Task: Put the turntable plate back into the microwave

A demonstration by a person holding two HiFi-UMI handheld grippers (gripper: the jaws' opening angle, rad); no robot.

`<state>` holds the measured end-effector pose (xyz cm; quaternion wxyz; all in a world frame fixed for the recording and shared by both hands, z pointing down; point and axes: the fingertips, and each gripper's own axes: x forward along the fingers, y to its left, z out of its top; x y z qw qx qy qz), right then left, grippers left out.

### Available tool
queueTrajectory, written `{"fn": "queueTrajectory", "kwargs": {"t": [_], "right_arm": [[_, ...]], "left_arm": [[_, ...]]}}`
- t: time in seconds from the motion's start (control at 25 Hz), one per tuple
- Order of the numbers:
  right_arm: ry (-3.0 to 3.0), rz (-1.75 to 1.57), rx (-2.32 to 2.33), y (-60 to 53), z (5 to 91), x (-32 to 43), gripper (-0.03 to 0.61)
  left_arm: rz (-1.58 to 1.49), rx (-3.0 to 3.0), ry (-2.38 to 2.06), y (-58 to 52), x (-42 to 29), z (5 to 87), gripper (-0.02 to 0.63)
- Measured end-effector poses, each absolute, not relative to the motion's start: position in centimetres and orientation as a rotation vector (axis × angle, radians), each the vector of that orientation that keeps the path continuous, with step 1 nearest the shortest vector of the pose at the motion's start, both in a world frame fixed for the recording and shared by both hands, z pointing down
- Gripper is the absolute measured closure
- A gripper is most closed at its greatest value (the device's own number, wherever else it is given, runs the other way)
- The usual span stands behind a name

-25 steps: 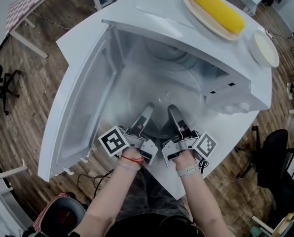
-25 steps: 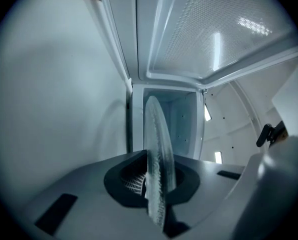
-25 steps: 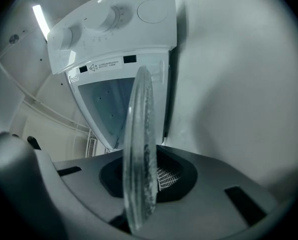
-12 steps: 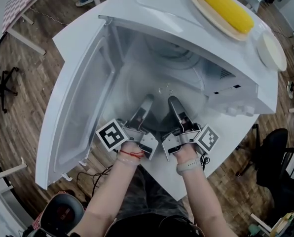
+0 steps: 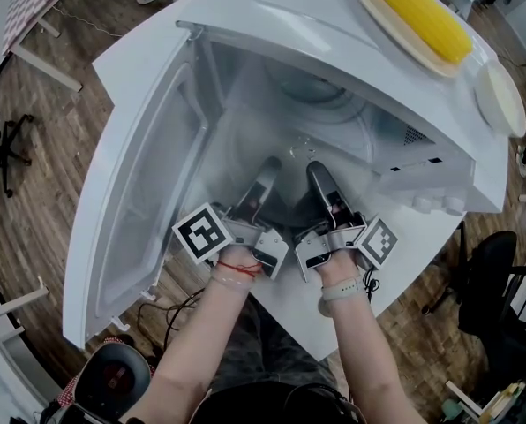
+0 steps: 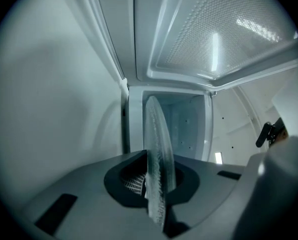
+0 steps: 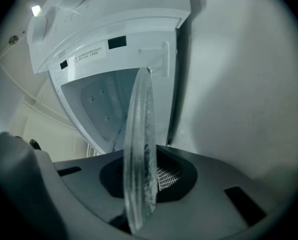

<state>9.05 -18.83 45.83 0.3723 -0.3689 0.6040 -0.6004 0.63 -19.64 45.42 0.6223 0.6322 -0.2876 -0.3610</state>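
Turntable plate (image 6: 158, 149) of clear glass is gripped at its near rim by both tongs. The left gripper (image 5: 261, 185) and the right gripper (image 5: 323, 185) are each clenched on its edge, side by side, holding it inside the open microwave (image 5: 272, 34) cavity. Getting it through the doorway looks done. What remains, I judge, is seating it flat — whether it touches the floor yet I cannot tell — and letting go.

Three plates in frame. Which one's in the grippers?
The clear glass plate, clamped edge-on by the left gripper and right gripper at the microwave mouth. The corn plate and small white dish sit on top.
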Motion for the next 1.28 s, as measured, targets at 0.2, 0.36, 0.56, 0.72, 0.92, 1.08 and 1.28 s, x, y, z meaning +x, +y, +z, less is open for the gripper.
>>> {"fn": "queueTrajectory", "kwargs": {"t": [0.2, 0.36, 0.56, 0.72, 0.92, 1.08, 1.28], "right_arm": [[1.550, -1.539, -0.942, -19.5, 45.7, 9.0, 0.526], [1.563, -1.536, -0.942, -19.9, 45.6, 8.9, 0.526], [1.565, -1.543, -0.948, -20.7, 45.5, 8.8, 0.525], [1.558, -1.542, -0.955, -21.0, 45.5, 8.9, 0.526], [1.484, -1.533, -0.969, -21.4, 45.6, 9.7, 0.531], [1.463, -1.520, -0.941, -21.2, 45.4, 9.8, 0.531], [1.407, -1.507, -0.912, -19.9, 45.4, 10.3, 0.529]], "left_arm": [[-0.836, 1.448, -0.662, -20.3, 0.6, 45.3, 0.583], [-0.848, 1.453, -0.665, -20.6, 0.4, 45.3, 0.583], [-0.857, 1.440, -0.663, -21.4, 0.3, 45.3, 0.583], [-0.859, 1.434, -0.655, -21.7, 0.4, 45.4, 0.583], [-0.890, 1.400, -0.650, -22.3, 0.3, 45.3, 0.583], [-0.878, 1.394, -0.645, -22.3, 0.4, 45.3, 0.583], [-0.902, 1.338, -0.628, -22.3, 0.4, 45.3, 0.583]]}}
